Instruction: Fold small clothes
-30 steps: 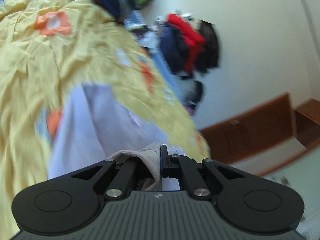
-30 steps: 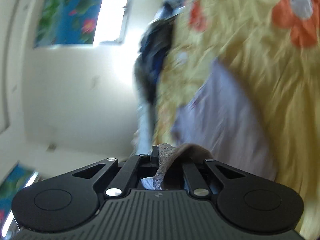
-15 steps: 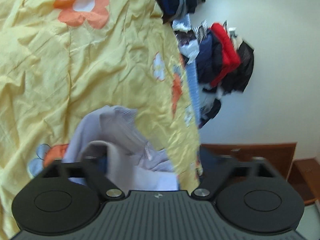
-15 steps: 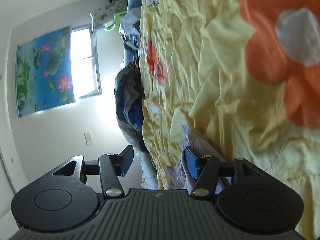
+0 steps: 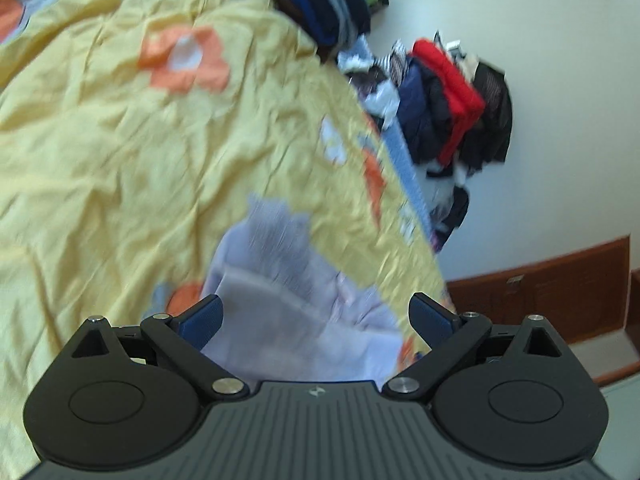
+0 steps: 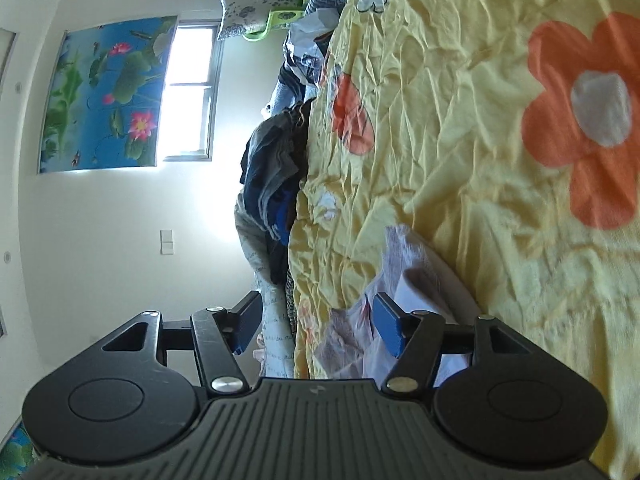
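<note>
While both claws stand spread with nothing between their blue pads, the one relation that matters is where the small pale lilac cotton garment (image 5: 296,300) lies from each. Straight ahead of the left claw (image 5: 316,316) and a little below its open jaws, the garment rests on the bed, partly doubled over itself, with a folded band running across just beyond the pads. Its long axis runs away from this claw, tilting slightly toward the left pad's side, and its far end stops short of the bed's edge. The view is blurred, so its seams cannot be read.

Seen from the right claw (image 6: 316,324), which is rolled onto its side, the same garment (image 6: 412,276) sits at and just beyond the right-hand pad, touching or nearly touching it; which, I cannot tell. It lies off-centre, not between the jaws.

Beyond it spreads the wrinkled yellow bedsheet printed with orange flowers (image 5: 120,152), and past the bed's edge hangs a heap of dark and red clothes (image 5: 448,108).

By my judgement the left claw is better lined up for the next pinch; the right would need to shift sideways first.
</note>
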